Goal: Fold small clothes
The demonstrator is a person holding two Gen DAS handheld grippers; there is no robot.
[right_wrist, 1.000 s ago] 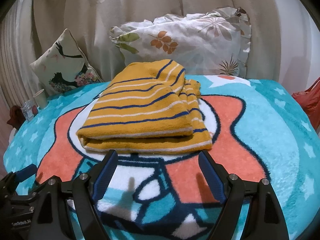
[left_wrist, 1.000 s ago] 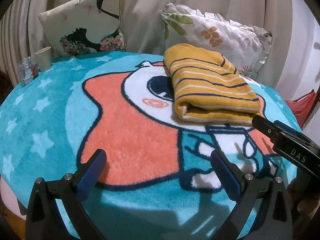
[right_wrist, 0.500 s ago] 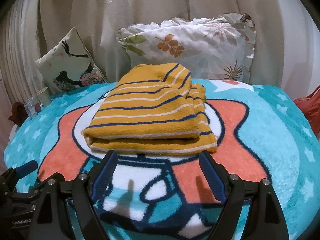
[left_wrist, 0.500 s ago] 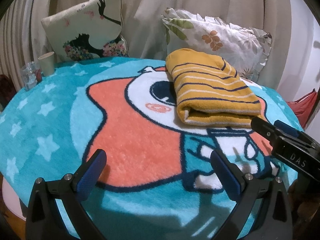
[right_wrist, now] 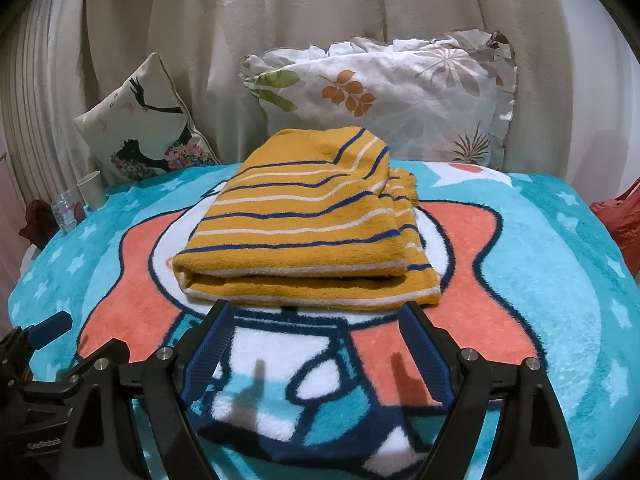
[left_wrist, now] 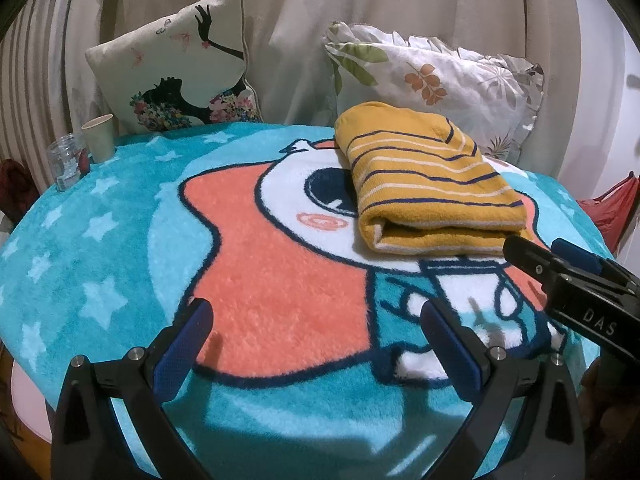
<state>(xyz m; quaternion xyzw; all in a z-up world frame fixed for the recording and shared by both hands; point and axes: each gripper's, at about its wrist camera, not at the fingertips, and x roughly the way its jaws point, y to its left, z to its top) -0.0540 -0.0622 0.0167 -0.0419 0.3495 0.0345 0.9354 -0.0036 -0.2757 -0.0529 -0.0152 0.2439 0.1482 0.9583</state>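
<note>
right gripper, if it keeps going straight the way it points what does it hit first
Most likely the near folded edge of the yellow striped garment, lying just past the open right gripper and centred between its fingers; depth is hard to judge.

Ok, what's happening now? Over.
Left gripper and right gripper open, empty. Yellow striped garment folded on the rug, untouched. Nothing in the way.

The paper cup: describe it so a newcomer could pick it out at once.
Start at the turquoise star blanket and go to its far left edge, below the silhouette cushion. The paper cup stands there upright beside a glass jar; it is beige and opaque, the jar clear.
</note>
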